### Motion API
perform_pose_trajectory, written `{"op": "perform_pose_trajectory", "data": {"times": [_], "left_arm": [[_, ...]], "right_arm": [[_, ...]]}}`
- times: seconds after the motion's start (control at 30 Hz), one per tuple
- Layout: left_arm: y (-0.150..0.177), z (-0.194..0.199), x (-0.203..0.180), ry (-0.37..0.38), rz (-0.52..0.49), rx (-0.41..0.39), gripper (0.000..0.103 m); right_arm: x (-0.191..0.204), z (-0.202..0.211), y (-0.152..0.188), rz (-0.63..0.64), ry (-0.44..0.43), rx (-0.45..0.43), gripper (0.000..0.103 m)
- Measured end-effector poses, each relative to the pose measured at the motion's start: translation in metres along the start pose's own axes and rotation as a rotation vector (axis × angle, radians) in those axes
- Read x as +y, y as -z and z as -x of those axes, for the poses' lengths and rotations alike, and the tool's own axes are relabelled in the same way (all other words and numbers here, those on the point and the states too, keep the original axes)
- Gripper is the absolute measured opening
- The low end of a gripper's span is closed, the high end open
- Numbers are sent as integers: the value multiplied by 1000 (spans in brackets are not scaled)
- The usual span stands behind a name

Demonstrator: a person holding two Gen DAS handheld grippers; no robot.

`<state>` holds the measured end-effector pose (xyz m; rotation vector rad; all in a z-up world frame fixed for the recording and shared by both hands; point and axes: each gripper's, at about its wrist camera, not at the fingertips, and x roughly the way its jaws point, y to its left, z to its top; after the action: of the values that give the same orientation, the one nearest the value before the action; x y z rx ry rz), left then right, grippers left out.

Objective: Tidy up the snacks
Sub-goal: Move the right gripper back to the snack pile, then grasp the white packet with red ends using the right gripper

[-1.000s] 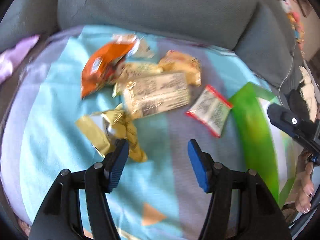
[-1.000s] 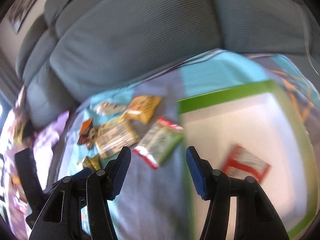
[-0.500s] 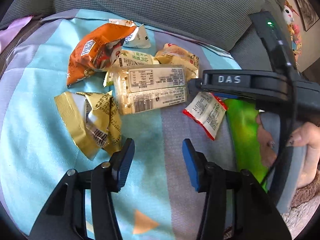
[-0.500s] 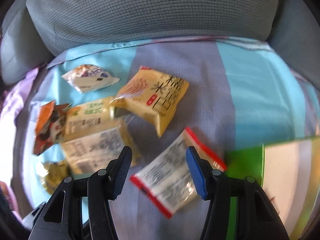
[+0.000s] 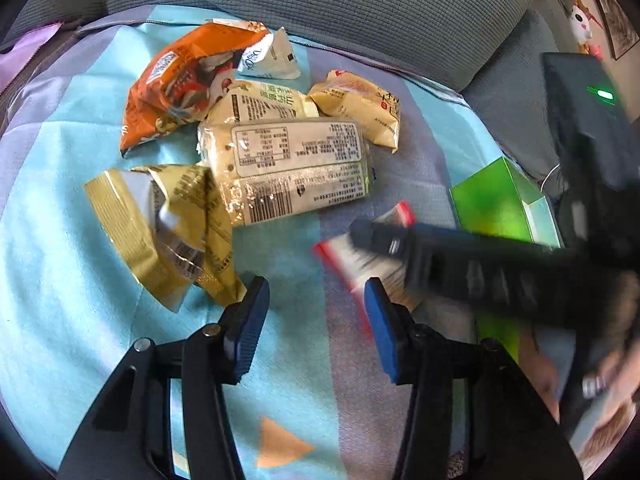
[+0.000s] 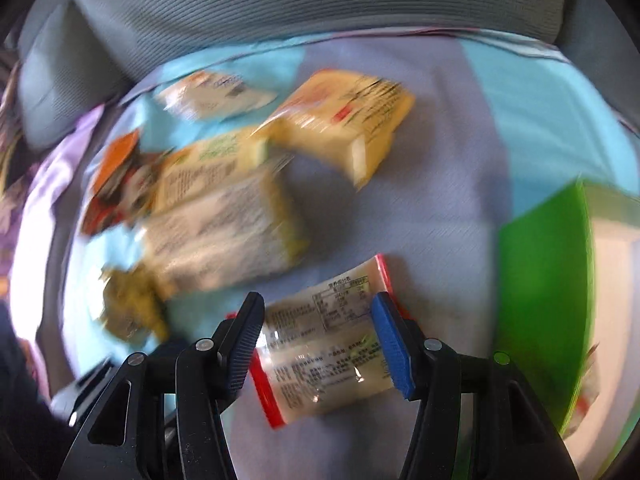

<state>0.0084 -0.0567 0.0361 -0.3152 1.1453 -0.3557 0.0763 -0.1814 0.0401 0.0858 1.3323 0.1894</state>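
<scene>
Several snack packets lie on a blue and lilac cloth on a sofa seat. My right gripper (image 6: 318,336) is open, its fingers either side of a clear packet with red ends (image 6: 324,352), also in the left wrist view (image 5: 344,254). My left gripper (image 5: 316,320) is open and empty above the cloth, just below a gold packet (image 5: 160,224). A large pale packet (image 5: 288,172), an orange bag (image 5: 180,84) and a yellow packet (image 5: 360,108) lie behind. The right gripper's body (image 5: 480,268) crosses the left wrist view.
A green-edged white box (image 6: 552,276) stands open at the right, also in the left wrist view (image 5: 496,204). Grey sofa cushions (image 5: 340,4) rise behind the cloth. A small white packet (image 5: 272,60) lies at the back.
My right gripper has moved down and forward over the red-ended packet, which now sits between its fingers. My left gripper has shifted slightly closer to the gold packet.
</scene>
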Motion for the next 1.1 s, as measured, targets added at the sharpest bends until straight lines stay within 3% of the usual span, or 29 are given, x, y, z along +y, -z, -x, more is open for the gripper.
{"op": "perform_pose_trajectory", "data": {"times": [0.17,0.4,0.6,1.1], "left_arm": [[1,-2,-2,-12,-4,3,48],[3,0,1,3,33,5,48],[6,-3,-6,11,16,6,47],[7,-7,-16,9,-1,-12,43]], "right_arm": [[12,6,18,0,-78,-17,58],[1,21,19,-43,9,-107,58],[-6,12,20,-64,-31,-78,58],[-4,3,29,-79,-5,-75,58]]}}
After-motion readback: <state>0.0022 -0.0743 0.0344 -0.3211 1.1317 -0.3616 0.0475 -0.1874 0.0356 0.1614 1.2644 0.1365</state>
